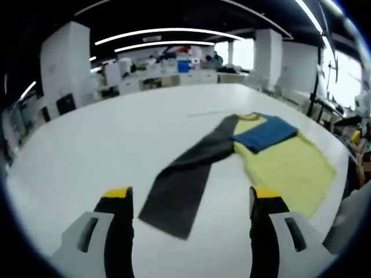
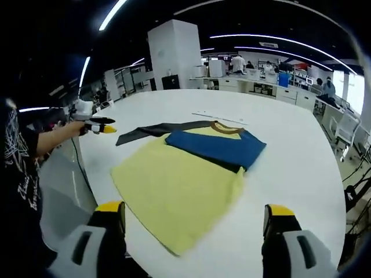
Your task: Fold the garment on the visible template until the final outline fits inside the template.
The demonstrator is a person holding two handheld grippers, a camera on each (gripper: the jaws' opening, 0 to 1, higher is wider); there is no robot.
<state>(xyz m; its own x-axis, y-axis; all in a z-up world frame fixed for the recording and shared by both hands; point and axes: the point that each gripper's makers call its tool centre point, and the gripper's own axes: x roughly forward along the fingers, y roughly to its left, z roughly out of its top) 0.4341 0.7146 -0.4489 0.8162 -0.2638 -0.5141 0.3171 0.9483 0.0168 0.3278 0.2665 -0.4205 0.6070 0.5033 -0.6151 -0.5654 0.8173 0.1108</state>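
Table: a wide white table (image 2: 290, 168) carries the whole scene; a thin pale line (image 2: 220, 117) lies on it beyond the collar, too faint to tell what it is.
Garment: a yellow shirt (image 2: 174, 188) lies flat near the table's edge, its blue sleeve (image 2: 217, 147) folded across the chest, its dark grey sleeve (image 1: 185, 179) stretched out straight to the side, a brown collar (image 2: 226, 128) at the top.
Containers: none can be made out on the table.
Left gripper: the left gripper (image 1: 191, 205) hangs above the table with jaws spread wide and nothing between them; the grey sleeve's end lies just ahead, between the yellow tips.
Right gripper: the right gripper (image 2: 194, 217) is likewise released, jaws wide apart, poised over the shirt's yellow hem.
Person: an outstretched arm (image 2: 55, 139) holds the left gripper near the grey sleeve's tip.
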